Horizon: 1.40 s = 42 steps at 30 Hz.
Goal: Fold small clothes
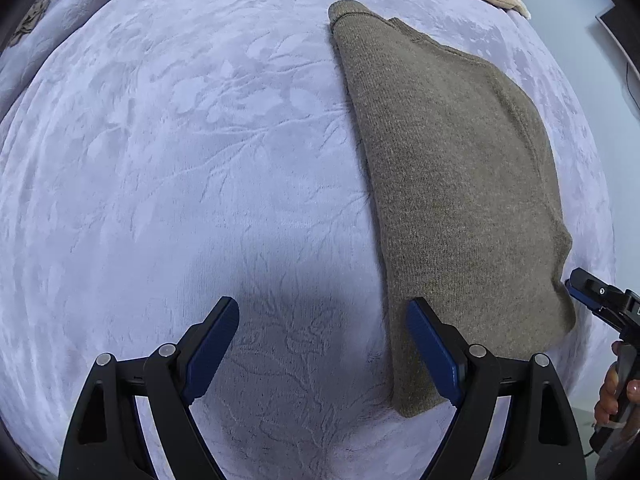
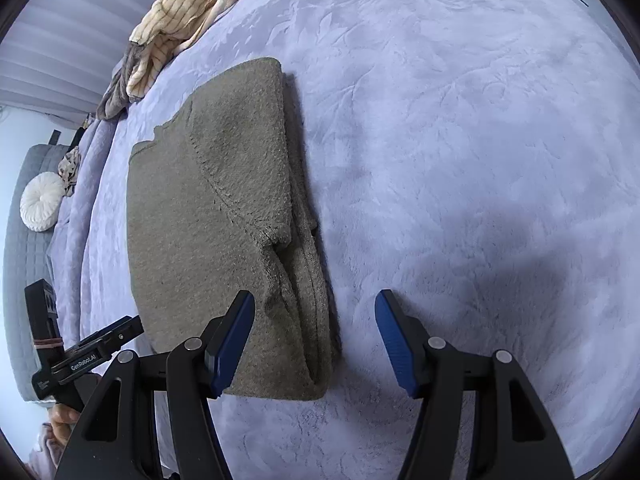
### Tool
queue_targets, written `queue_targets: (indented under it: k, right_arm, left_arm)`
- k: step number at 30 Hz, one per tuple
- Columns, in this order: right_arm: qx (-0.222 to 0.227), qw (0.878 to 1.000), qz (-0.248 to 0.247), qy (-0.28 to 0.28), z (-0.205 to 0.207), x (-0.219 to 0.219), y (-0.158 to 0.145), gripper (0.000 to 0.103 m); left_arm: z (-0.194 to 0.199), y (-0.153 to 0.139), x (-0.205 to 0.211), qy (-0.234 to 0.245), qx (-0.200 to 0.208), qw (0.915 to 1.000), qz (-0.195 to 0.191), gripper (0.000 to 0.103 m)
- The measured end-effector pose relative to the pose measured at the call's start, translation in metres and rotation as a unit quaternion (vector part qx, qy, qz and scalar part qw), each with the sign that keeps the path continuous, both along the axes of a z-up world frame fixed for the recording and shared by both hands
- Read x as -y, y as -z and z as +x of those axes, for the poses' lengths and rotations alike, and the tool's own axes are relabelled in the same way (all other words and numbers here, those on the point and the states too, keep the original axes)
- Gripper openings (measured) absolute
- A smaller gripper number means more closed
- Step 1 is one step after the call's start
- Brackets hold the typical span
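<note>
Your left gripper [image 1: 322, 344] is nearest its camera: the blue-padded fingers [image 1: 210, 350] stand wide apart and grip nothing. Its right finger sits above the near left corner of the sweater [image 1: 452, 184]; contact cannot be confirmed.

Your right gripper [image 2: 316, 340] is likewise spread wide and empty. Its left finger [image 2: 232, 344] overlaps the near end of the sweater in the view, while the other is over bare blanket [image 2: 460, 140].

The sweater is a grey-brown knit, folded lengthwise into a long, narrow shape. It lies flat on the lavender blanket, running away from you. From the right wrist camera, the sleeve is folded over the top, with a seam running diagonally across it. Stacked layers show along the right-hand edge, ending in a thick folded corner at the near end.

A cream ribbed garment [image 2: 180, 20] lies bunched at the far edge of the bed, well apart from the sweater. A round white cushion [image 2: 42, 200] sits at far left.
</note>
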State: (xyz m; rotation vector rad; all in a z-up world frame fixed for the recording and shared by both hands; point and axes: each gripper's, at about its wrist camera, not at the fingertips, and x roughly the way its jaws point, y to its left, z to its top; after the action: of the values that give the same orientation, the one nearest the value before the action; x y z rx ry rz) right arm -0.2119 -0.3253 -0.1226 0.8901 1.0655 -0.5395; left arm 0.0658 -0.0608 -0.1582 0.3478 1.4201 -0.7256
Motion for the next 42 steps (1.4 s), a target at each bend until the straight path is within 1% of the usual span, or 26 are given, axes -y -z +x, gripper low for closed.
queue_targets:
  k: [3,8,14,23,27,29,30,31,33,35,36,40,42]
  right_arm:
    - [0.001,1.000,-0.001,0.001,-0.001,0.005,-0.002,0.066]
    - [0.012,1.000,0.001,0.012,-0.003,0.018,-0.005,0.066]
    - [0.017,1.000,0.005,0.010,0.004,0.027,-0.005,0.066]
    - [0.020,1.000,0.015,-0.004,0.019,0.035,-0.001,0.067]
    - [0.024,0.999,0.023,-0.014,0.025,0.042,0.000,0.067]
    - [0.034,0.999,0.037,-0.020,0.029,0.049,0.003,0.069]
    - [0.043,0.998,0.048,-0.023,0.031,0.052,0.005,0.072]
    - [0.054,0.996,0.059,-0.026,0.033,0.056,0.007,0.073]
    - [0.072,0.994,0.076,-0.036,0.039,0.062,0.010,0.073]
    - [0.085,0.990,0.095,-0.052,0.046,0.067,0.015,0.073]
    - [0.089,0.989,0.106,-0.058,0.050,0.069,0.018,0.073]
    - [0.094,0.982,0.147,-0.077,0.065,0.077,0.036,0.073]
    - [0.097,0.979,0.156,-0.085,0.071,0.079,0.040,0.073]
  left_arm:
    - [0.010,-0.001,0.006,-0.010,-0.002,0.9999,-0.011,0.087]
    - [0.025,-0.002,0.017,-0.019,0.006,0.9997,-0.014,0.087]
    - [0.026,-0.005,0.027,-0.022,0.021,0.9995,-0.005,0.087]
    - [0.033,-0.003,0.035,-0.027,0.021,0.9994,0.002,0.087]
    - [0.038,-0.002,0.038,-0.032,0.014,0.9994,0.003,0.087]
    - [0.043,-0.002,0.038,-0.037,0.014,0.9992,-0.005,0.087]
    - [0.047,-0.005,0.037,-0.041,0.015,0.9989,-0.017,0.087]
    - [0.050,-0.007,0.038,-0.045,0.014,0.9985,-0.030,0.087]
    - [0.058,-0.011,0.041,-0.051,-0.001,0.9966,-0.066,0.087]
    - [0.065,-0.010,0.049,-0.047,-0.021,0.9948,-0.088,0.087]
    - [0.068,-0.007,0.057,-0.041,-0.035,0.9941,-0.094,0.087]
    - [0.070,0.017,0.085,-0.023,-0.085,0.9917,-0.094,0.087]
    - [0.067,0.026,0.096,-0.020,-0.108,0.9892,-0.098,0.087]
